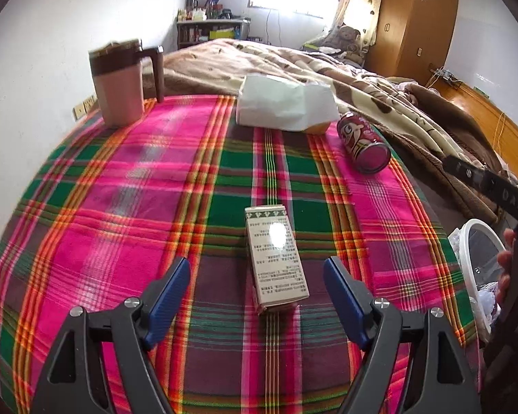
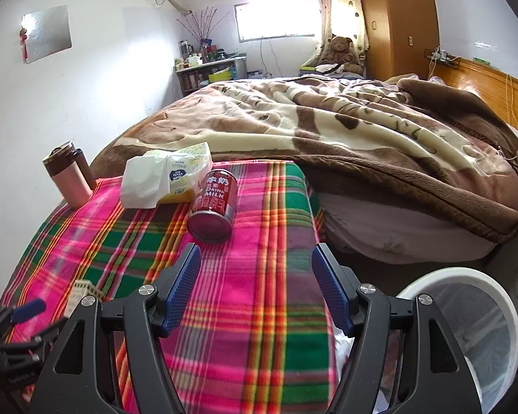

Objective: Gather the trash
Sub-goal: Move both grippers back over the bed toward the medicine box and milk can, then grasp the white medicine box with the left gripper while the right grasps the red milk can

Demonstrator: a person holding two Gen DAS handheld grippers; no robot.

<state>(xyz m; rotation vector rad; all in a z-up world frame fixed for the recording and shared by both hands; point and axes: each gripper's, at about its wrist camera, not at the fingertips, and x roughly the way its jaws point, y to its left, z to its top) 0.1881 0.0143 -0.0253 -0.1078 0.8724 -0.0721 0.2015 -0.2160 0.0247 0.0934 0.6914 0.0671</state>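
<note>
A small printed carton box (image 1: pixel 276 258) lies flat on the plaid tablecloth (image 1: pixel 121 179), and its near end sits between the blue pads of my left gripper (image 1: pixel 257 265), which is open and not touching it. A red milk can (image 2: pixel 213 205) lies on its side farther back; my right gripper (image 2: pixel 256 253) hovers open just in front of it with nothing between its fingers. The can (image 1: pixel 362 145) also shows at the right of the left wrist view. A corner of the box (image 2: pixel 83 293) peeks in at the lower left of the right wrist view.
A white bin (image 2: pixel 466 317) with a plastic liner stands off the table's right edge. A pink lidded mug (image 1: pixel 119 82) and a tissue pack (image 1: pixel 286 103) sit at the table's far side. A bed with a brown blanket (image 2: pixel 328 131) lies beyond.
</note>
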